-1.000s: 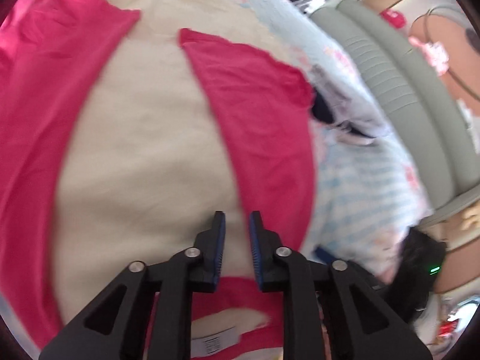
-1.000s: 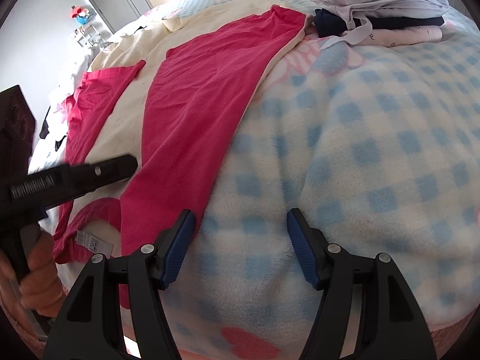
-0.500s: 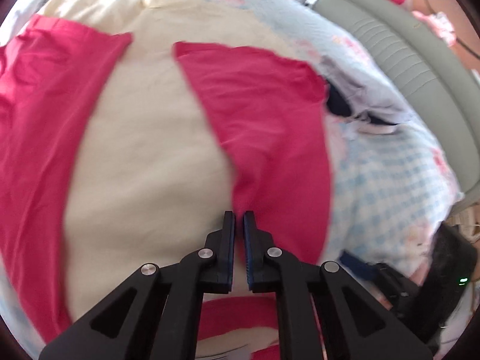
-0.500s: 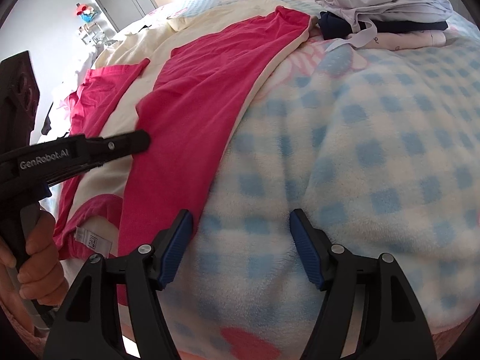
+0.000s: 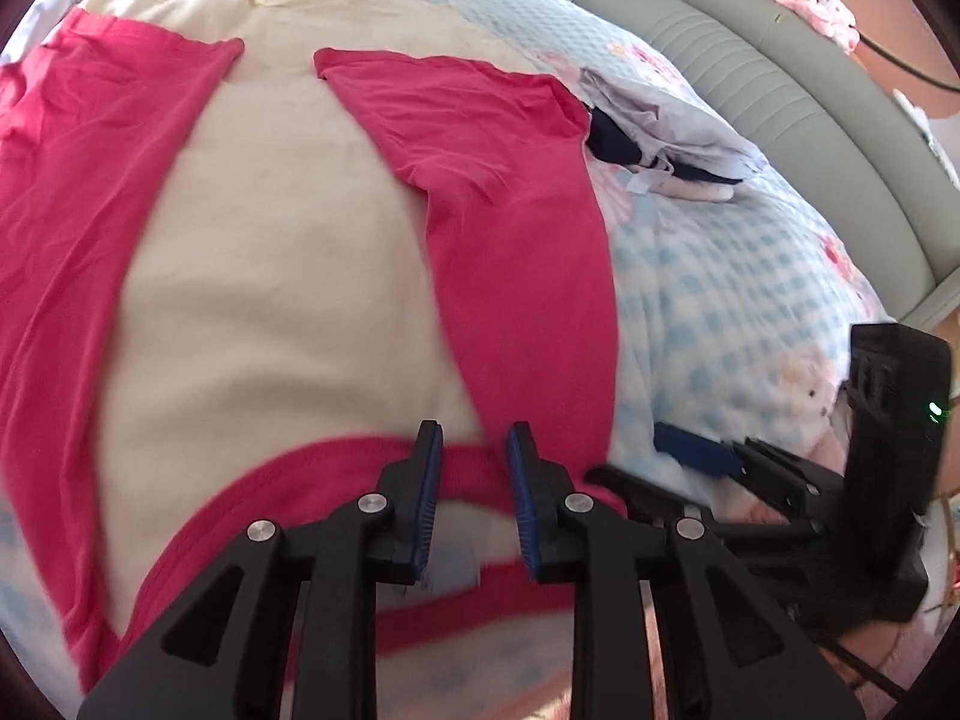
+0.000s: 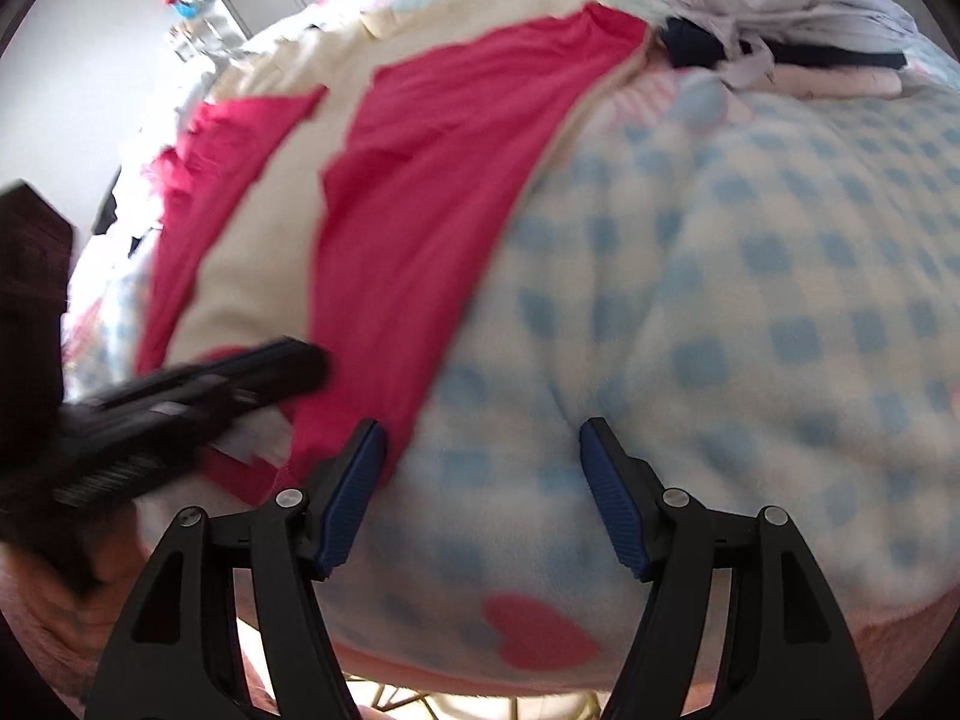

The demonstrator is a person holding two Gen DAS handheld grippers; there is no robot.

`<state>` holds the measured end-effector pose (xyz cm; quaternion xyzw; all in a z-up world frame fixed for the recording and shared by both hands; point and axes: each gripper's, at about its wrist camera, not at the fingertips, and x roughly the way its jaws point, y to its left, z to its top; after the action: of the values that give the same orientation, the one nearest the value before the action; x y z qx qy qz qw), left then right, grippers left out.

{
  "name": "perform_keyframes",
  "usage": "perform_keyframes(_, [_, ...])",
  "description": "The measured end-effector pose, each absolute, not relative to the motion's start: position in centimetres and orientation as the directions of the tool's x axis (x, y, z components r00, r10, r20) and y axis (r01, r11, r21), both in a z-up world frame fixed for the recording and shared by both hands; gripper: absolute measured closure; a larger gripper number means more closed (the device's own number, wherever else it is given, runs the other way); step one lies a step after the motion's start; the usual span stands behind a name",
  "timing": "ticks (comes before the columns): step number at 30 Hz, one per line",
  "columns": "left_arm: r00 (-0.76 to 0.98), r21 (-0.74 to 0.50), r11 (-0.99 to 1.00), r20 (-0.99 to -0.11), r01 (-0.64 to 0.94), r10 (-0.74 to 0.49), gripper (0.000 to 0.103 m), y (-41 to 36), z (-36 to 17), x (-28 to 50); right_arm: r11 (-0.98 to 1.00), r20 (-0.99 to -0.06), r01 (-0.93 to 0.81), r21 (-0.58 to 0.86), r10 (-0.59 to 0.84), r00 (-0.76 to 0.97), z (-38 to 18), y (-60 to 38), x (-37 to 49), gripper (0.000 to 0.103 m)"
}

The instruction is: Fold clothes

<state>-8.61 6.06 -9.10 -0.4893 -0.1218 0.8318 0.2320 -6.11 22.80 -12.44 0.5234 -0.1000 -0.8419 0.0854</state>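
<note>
I see my left gripper (image 5: 471, 450) with jaws parted a little, empty, hovering over the red collar band (image 5: 336, 456) of the cream-and-red shirt (image 5: 270, 252), which lies spread flat on the blue checked blanket (image 6: 750, 300). My right gripper (image 6: 483, 456) gapes wide, holding nothing, its left pad (image 6: 354, 486) just beside the shirt's red sleeve edge at 9 o'clock. A pile of folded clothes (image 6: 780, 54) sits at 1 o'clock in the right wrist view, just beside the sleeve's far end.
</note>
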Motion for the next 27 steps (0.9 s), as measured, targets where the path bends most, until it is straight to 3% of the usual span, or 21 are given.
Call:
perform_keyframes(3, [-0.448, -0.458, -0.854, -0.727, -0.247, 0.520, 0.078, 3.9, -7.8, -7.2, -0.962, -0.852, 0.035, 0.272, -0.257, -0.456, -11.4, 23.0, -5.5, 0.037])
perform_keyframes(5, [-0.506, -0.471, -0.858, -0.700, -0.205, 0.504, 0.069, 1.8, -6.9, -6.0, -0.935, -0.799, 0.046, 0.353, -0.327, -0.504, -9.9, 23.5, -5.0, 0.037])
perform_keyframes(7, [-0.647, -0.456, -0.887, -0.657, -0.066, 0.386, 0.067, -1.9, -6.0, -4.4, -0.888, -0.742, 0.066, 0.456, -0.420, -0.522, -8.8, 24.1, -5.1, 0.037])
perform_keyframes(9, [-0.724, -0.482, -0.875, -0.619, 0.044, 0.304, 0.055, -5.3, -6.0, -3.8, -0.863, -0.729, 0.056, 0.502, -0.456, -0.510, -9.0, 24.3, -6.0, 0.037])
perform_keyframes(12, [-0.613, -0.484, -0.857, -0.736, 0.179, 0.287, 0.056, -7.8, -9.5, -6.2, -0.862, -0.757, 0.030, 0.507, -0.461, -0.463, -10.6, 23.9, -7.7, 0.037])
perform_keyframes(16, [-0.548, -0.587, -0.789, -0.727, 0.183, 0.413, 0.056, -8.3, -12.9, -6.4, -0.862, -0.760, 0.037, 0.506, -0.466, -0.454, -11.3, 22.9, -8.3, 0.040])
perform_keyframes(18, [-0.549, -0.635, -0.759, -0.688, 0.141, 0.474, 0.056, -7.8, -13.2, -6.5, -0.866, -0.766, 0.027, 0.500, -0.456, -0.453, -11.4, 22.9, -8.1, 0.065])
perform_keyframes(19, [-0.538, -0.704, -0.704, -0.632, 0.098, 0.557, 0.056, -7.6, -13.5, -6.8, -0.829, -0.741, -0.009, 0.559, -0.494, -0.455, -11.6, 23.9, -8.0, 0.070])
perform_keyframes(22, [-0.540, -0.750, -0.654, -0.593, 0.099, 0.598, 0.056, -7.7, -14.1, -7.4, -0.630, -0.582, -0.090, 0.772, -0.642, -0.499, -11.7, 27.0, -7.7, 0.072])
perform_keyframes(23, [-0.541, -0.765, -0.637, -0.579, 0.100, 0.611, 0.056, -7.8, -14.4, -7.6, -0.644, -0.587, -0.075, 0.761, -0.636, -0.500, -11.5, 27.2, -8.0, 0.071])
perform_keyframes(25, [-0.540, -0.774, -0.626, -0.571, 0.101, 0.618, 0.056, -7.7, -14.7, -7.8, -0.757, -0.683, -0.073, 0.650, -0.539, -0.492, -11.1, 26.7, -8.7, 0.070])
perform_keyframes(27, [-0.539, -0.764, -0.637, -0.581, 0.103, 0.609, 0.057, -7.6, -14.9, -7.9, -0.744, -0.667, -0.048, 0.667, -0.566, -0.485, -11.1, 26.5, -9.0, 0.070])
